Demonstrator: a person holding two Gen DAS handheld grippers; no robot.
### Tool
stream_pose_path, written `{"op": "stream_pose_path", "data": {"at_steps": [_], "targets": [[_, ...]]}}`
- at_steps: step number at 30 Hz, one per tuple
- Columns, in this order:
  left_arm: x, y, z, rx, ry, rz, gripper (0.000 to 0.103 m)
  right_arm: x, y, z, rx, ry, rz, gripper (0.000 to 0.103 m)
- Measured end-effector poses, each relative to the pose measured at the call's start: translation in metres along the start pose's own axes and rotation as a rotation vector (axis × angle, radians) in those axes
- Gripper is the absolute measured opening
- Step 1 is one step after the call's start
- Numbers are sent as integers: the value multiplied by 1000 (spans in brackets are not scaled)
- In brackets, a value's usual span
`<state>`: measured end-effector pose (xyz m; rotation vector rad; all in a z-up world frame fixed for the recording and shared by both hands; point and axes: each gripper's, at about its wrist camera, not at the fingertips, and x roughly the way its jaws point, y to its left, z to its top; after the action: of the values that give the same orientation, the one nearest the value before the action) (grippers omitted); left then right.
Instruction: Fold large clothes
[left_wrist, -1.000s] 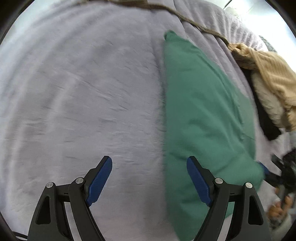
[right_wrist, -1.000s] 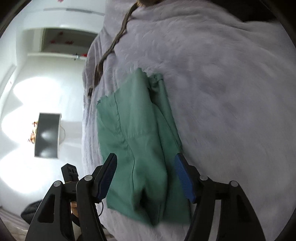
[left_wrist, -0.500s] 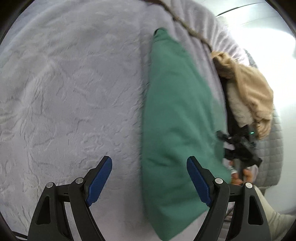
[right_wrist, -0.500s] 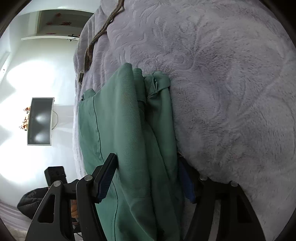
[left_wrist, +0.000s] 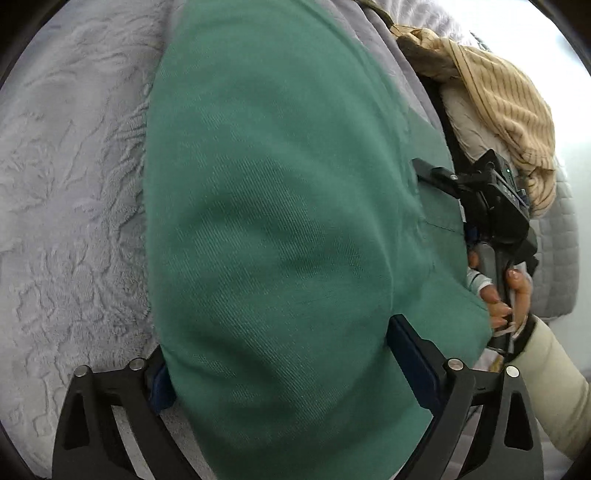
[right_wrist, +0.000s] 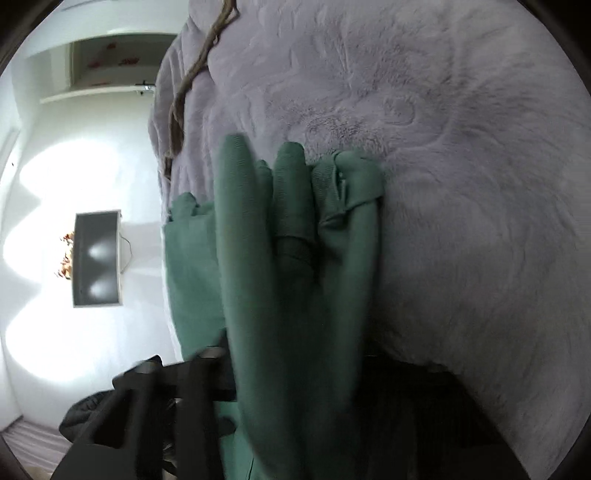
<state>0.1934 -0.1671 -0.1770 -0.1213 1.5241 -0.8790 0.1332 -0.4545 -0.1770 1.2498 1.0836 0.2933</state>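
Observation:
A green garment (left_wrist: 277, 221) lies folded lengthwise on a lilac plush blanket (left_wrist: 74, 184). My left gripper (left_wrist: 280, 350) straddles its near end. Its jaws are opening wide, the cloth lies between them, and the cloth's edge hides the left pad. In the right wrist view the green garment (right_wrist: 295, 258) is bunched into upright folds on the blanket (right_wrist: 461, 184). My right gripper (right_wrist: 295, 362) is closing on this bunch, its fingers blurred and partly hidden. The left wrist view shows a hand (left_wrist: 513, 291) holding that right tool at the cloth's right edge.
A beige striped garment (left_wrist: 498, 99) is heaped over pale and dark clothes at the right side of the bed. A brown cord (right_wrist: 184, 85) runs along the far blanket edge. Beyond the bed are a white wall, a dark screen (right_wrist: 96, 258) and a dark heap (right_wrist: 81, 417) on the floor.
My left gripper has come down over the green garment, which now fills the gap between its fingers. My right gripper's fingers have drawn together, gathering the cloth into tight folds.

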Motion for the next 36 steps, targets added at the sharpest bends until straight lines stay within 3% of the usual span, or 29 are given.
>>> {"op": "stream_pose_path", "data": {"at_steps": [2,4,5,13,18,23,26,27,30,32,34,36], "targets": [[-11,-5,-4,23,-23,10,65,-8,10,-9,2,-23,55,18],[-27,-11,-10,54,-51,-1,47,-14,19,-18,2,-36,103,18],[-38,-18,-13,81,-67,-8,43,-17,25,-23,2,-43,126,18],[-102,-24,-43,141,-113,-69,42,-23,82,-89,-32,-52,193,18],[-156,8,-67,147,-102,-78,42,15,101,-147,-9,-13,208,18],[-193,54,-108,121,-57,-30,42,66,88,-201,77,35,217,18],[-199,80,-138,91,-27,13,42,97,74,-219,110,71,102,19],[-197,89,-146,85,-18,30,43,104,68,-223,128,77,2,22],[-180,128,-170,7,35,131,52,93,75,-226,106,51,-105,35],[-182,138,-176,-28,50,111,53,76,93,-229,20,6,-213,51],[-196,135,-181,8,36,93,53,54,112,-234,-73,-68,-319,52],[-215,130,-182,60,16,93,53,40,123,-238,-120,-119,-348,52]]}}
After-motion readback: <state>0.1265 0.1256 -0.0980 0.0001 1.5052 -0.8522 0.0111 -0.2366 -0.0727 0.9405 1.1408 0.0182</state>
